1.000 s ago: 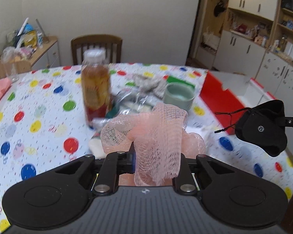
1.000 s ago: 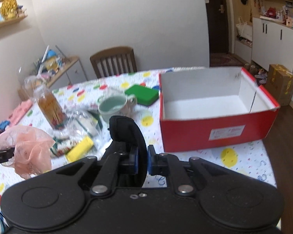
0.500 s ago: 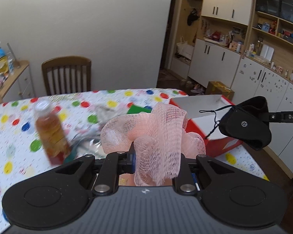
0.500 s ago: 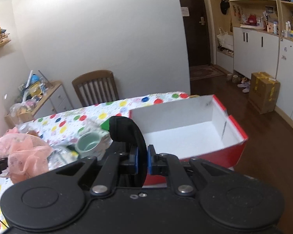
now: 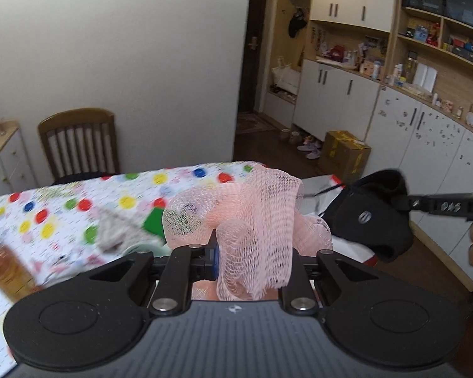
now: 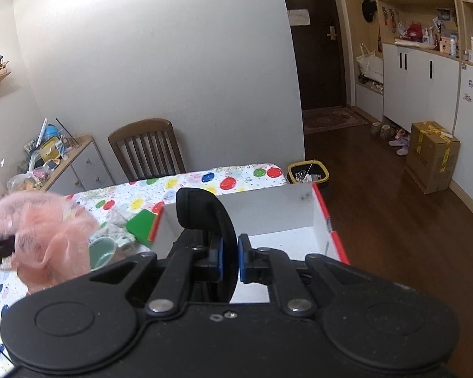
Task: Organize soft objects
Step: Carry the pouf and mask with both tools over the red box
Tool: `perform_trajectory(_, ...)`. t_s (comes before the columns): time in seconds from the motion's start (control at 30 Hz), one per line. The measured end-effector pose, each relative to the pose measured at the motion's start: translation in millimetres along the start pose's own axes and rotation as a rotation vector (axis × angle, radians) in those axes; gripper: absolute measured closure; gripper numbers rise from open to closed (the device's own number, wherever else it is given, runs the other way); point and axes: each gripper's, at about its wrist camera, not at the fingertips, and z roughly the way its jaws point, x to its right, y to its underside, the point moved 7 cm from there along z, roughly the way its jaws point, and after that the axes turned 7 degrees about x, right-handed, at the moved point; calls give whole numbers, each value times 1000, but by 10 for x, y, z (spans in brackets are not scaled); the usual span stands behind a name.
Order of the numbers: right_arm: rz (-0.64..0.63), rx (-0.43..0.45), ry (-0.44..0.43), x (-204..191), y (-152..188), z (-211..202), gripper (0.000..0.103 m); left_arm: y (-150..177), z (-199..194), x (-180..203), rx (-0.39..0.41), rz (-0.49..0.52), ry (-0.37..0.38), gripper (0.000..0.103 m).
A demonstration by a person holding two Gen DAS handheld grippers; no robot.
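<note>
While your left gripper point(image 5: 252, 252) pinches a pink mesh sponge point(image 5: 255, 217) and your right gripper point(image 6: 230, 258) clamps a black mask point(image 6: 205, 217), both hang above the empty red box point(image 6: 299, 214), neither dropped yet.

Little lettering is legible. On the right gripper's finger point(image 5: 441, 205), where it clamps the black face mask point(image 5: 375, 220), embossed characters appear, possibly "DAS", but motion blur prevents confirmation. The mask bears a small round emblem; its content is unreadable. The cardboard box point(image 6: 432, 154) beyond the mask carries yellow printed tape, with no readable characters.
</note>
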Motion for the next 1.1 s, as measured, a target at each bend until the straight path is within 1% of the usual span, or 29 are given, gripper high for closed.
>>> perform_trajectory(0.17,3,-23,19,273,-16,211,94,-150,344,334,-2,7,30,86)
perform_trajectory(0.33,15,-35,35,469,-33,449,94,-186,785,610,-57,4,45,86)
perform_trajectory(0.43,17,-46,36,564,-23,602,94,-144,1061,727,-86,17,48,86)
perform_trajectory(0.53,11,-63,44,627,11,754,94,-92,1339,829,-123,-4,49,86)
perform_trajectory(0.6,2,-79,52,629,50,851,94,-37,1524,869,-152,-11,43,86)
perform_trajectory(0.8,-26,-140,59,658,183,1158,94,184,2010,946,-212,28,7,86)
perform_trajectory(0.97,-77,-200,58,597,334,1332,94,312,2261,903,-251,18,-18,86)
perform_trajectory(1.1,-103,-226,64,577,414,1430,94,380,2413,900,-278,12,-11,86)
